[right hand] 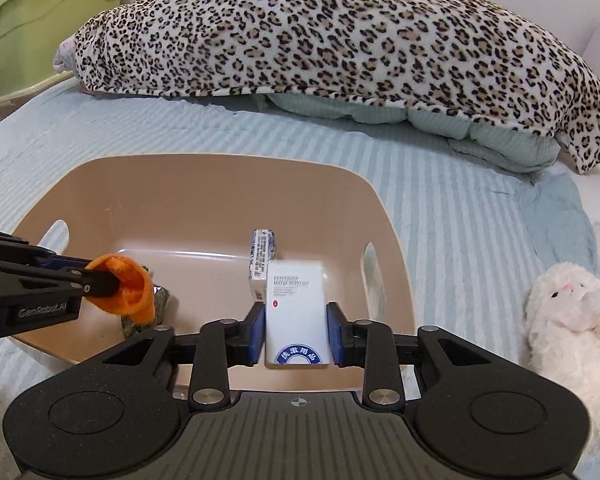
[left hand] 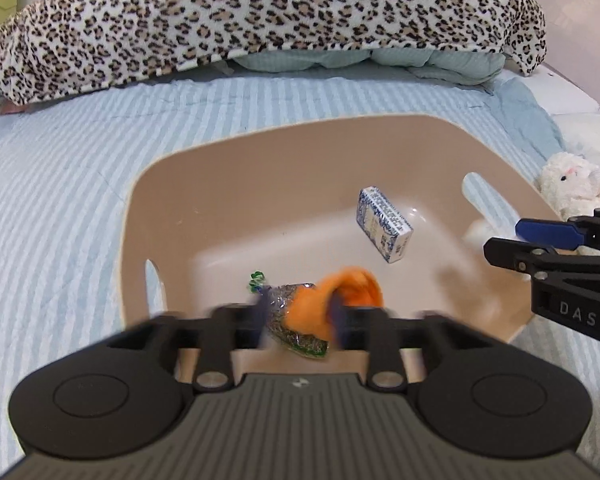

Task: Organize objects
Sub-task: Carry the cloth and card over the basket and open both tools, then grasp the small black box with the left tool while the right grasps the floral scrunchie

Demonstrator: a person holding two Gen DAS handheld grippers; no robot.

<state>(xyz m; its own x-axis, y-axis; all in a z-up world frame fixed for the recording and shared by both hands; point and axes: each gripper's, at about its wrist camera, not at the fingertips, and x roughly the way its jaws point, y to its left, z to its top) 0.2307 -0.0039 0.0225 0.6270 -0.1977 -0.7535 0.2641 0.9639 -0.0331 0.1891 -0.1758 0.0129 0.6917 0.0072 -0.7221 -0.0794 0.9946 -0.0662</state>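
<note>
Over the tan tub (right hand: 384, 216): left fingers (right hand: 100, 282) pinching an orange plush (right hand: 134, 288), right fingers (right hand: 256, 334) clamping a white box (right hand: 296, 312).

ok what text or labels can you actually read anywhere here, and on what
"DAS" on the right gripper body, cut off by the frame.
"GenRobot.AI" on the left gripper body.
"Live happy ever", cut off, on a sign above the green bin.
white box: small print and a blue Chinese seal, too blurred to read.
blue patterned box: unreadable.
</note>
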